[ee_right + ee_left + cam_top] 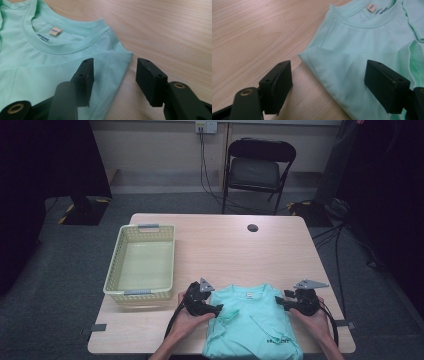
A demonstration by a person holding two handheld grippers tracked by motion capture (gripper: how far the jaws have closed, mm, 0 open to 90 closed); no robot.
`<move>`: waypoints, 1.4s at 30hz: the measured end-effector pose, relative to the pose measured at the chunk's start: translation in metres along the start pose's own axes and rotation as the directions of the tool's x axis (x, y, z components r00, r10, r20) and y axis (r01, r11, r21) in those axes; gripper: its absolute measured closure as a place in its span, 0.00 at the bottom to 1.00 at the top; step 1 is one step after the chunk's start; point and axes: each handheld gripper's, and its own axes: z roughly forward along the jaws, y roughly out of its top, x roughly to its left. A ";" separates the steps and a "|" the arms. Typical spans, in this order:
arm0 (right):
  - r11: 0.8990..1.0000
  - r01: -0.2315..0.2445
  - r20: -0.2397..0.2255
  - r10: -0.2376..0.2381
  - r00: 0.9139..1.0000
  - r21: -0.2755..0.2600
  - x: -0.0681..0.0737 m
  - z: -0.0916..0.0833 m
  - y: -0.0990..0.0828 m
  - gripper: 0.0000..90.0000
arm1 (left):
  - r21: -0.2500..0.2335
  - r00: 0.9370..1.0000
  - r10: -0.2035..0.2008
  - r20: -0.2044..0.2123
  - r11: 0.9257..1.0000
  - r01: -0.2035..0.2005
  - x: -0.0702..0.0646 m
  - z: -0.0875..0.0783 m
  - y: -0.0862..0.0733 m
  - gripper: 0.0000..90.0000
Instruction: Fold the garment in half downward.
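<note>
A folded mint-green T-shirt point(252, 322) of soft, smooth knit lies at the near edge of the pale wood-grain tabletop point(220, 245), at about 6 o'clock in the high view, its ribbed round collar turned toward 12 o'clock with a small cream label point(371, 7) sewn inside. The left tool point(218, 310), black and blocky with a grey three-cornered plate on top, sits at the shirt's 9 o'clock side; in the left gripper view its two flat rectangular jaws stand wide apart, released, straddling the folded shoulder corner, one jaw over bare wood and the other over cloth, and neither presses on the fabric. The right tool point(281, 303) sits at the shirt's 3 o'clock side; in the right gripper view its jaws are parted with the shirt's other shoulder corner between them, one jaw over cloth, one over wood, nothing clamped. Farther off, at about 10 o'clock, a pale yellow-green plastic basket point(116, 265) with perforated walls and grey handles rests on the tabletop. Near the far edge, at 12 o'clock, sits a small dark round disc point(253, 227). Beyond the tabletop stands a black folding chair point(258, 167) on grey carpet.
</note>
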 end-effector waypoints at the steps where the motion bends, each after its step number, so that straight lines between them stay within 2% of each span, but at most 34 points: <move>1: 1.000 0.002 -0.004 -0.002 1.000 -0.002 0.001 0.001 0.000 0.53 | -0.002 1.000 -0.002 -0.001 1.000 0.002 0.001 0.000 0.000 0.26; 3: 1.000 0.006 -0.003 -0.006 1.000 -0.001 0.003 0.003 0.000 0.52 | -0.016 1.000 -0.025 0.010 1.000 0.025 0.003 0.000 0.001 0.29; 5: 1.000 0.015 -0.003 -0.015 1.000 -0.003 0.004 0.004 0.000 0.51 | -0.013 1.000 -0.012 -0.009 1.000 0.012 0.003 0.001 0.002 0.34; 7: 1.000 0.020 0.009 -0.020 1.000 0.004 0.006 0.006 0.000 0.51 | -0.025 1.000 -0.021 -0.003 0.999 0.021 0.004 0.002 0.002 0.40; 10: 1.000 0.018 0.020 -0.018 1.000 0.001 0.007 0.008 0.002 0.52 | -0.023 1.000 0.001 -0.023 1.000 -0.001 0.002 0.003 0.002 0.41; 13: 1.000 0.017 0.037 -0.017 0.999 -0.006 0.008 0.010 0.002 0.62 | -0.025 0.999 0.012 -0.039 1.000 -0.013 0.000 0.004 0.003 0.43; 18: 1.000 0.005 0.022 -0.005 1.000 -0.011 0.008 0.008 0.001 0.84 | -0.031 0.998 0.018 -0.053 0.999 -0.020 -0.001 0.005 0.003 0.45; 22: 1.000 0.005 0.006 -0.005 1.000 -0.013 0.009 0.008 0.000 0.95 | -0.037 0.998 0.013 -0.064 0.999 -0.016 -0.002 0.005 0.002 0.45; 24: 1.000 0.001 0.004 -0.001 1.000 -0.014 0.010 0.008 0.000 0.96 | -0.037 0.998 0.011 -0.065 0.999 -0.014 -0.002 0.005 0.002 0.46; 27: 1.000 0.001 0.002 -0.001 1.000 -0.015 0.010 0.008 0.000 0.96 | -0.046 0.998 0.013 -0.059 0.999 -0.016 -0.002 0.005 0.001 0.53; 32: 1.000 -0.010 -0.003 0.010 1.000 -0.018 0.009 0.008 -0.001 0.95 | -0.057 1.000 0.014 -0.027 0.998 -0.015 0.000 0.005 0.001 0.66; 36: 1.000 -0.015 -0.008 0.015 1.000 -0.020 0.009 0.007 -0.001 0.95 | -0.074 0.999 -0.040 0.019 0.996 0.041 0.007 0.003 -0.002 0.82; 39: 0.999 -0.023 -0.019 0.022 1.000 -0.024 0.007 0.007 -0.002 0.95 | -0.086 0.996 -0.071 0.052 0.993 0.076 0.012 0.003 -0.004 0.88; 42: 0.999 -0.036 -0.043 0.035 0.998 -0.029 0.005 0.007 -0.003 0.95 | -0.094 0.997 -0.060 0.042 0.994 0.064 0.011 0.003 -0.005 0.89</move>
